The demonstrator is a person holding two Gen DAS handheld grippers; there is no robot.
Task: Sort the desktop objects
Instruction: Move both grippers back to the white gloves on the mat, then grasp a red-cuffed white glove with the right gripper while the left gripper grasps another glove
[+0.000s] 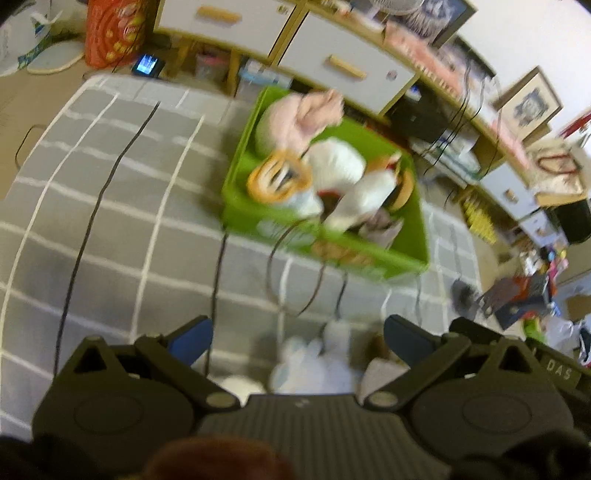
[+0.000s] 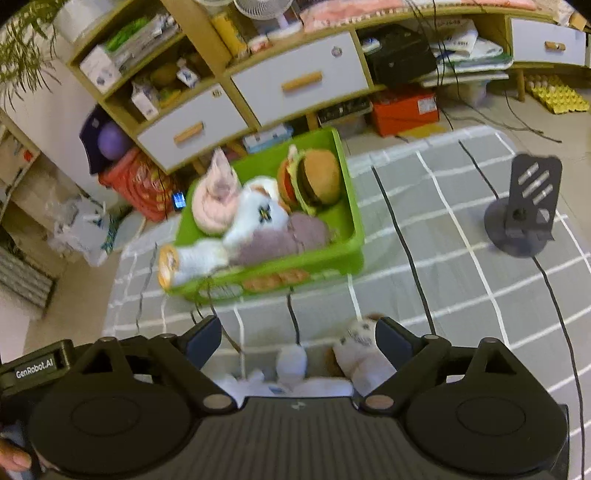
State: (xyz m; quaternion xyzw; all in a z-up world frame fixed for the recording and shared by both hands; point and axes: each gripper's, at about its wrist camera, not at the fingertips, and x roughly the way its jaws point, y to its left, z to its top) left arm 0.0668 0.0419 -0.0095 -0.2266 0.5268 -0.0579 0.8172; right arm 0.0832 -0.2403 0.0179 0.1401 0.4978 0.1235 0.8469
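A green bin (image 1: 251,214) stands on the grey checked mat (image 1: 110,221), packed with soft toys: a pink plush (image 1: 303,114), a white plush (image 1: 340,162) and an orange-rimmed toy (image 1: 277,177). In the right wrist view the same bin (image 2: 325,254) also holds a burger plush (image 2: 317,181). A white plush toy (image 1: 317,365) lies on the mat in front of the bin. My left gripper (image 1: 297,338) is open above it, its pads wide apart. My right gripper (image 2: 299,339) is open too; the toy's brown-patched head (image 2: 360,347) sits close beside its right finger.
Black cables (image 2: 402,236) run across the mat. A black stand (image 2: 521,214) sits at the right on the mat. A wooden cabinet with white drawers (image 2: 299,81) lines the far side, with boxes beneath it. A red bag (image 1: 118,29) and a phone (image 1: 147,64) lie beyond the mat.
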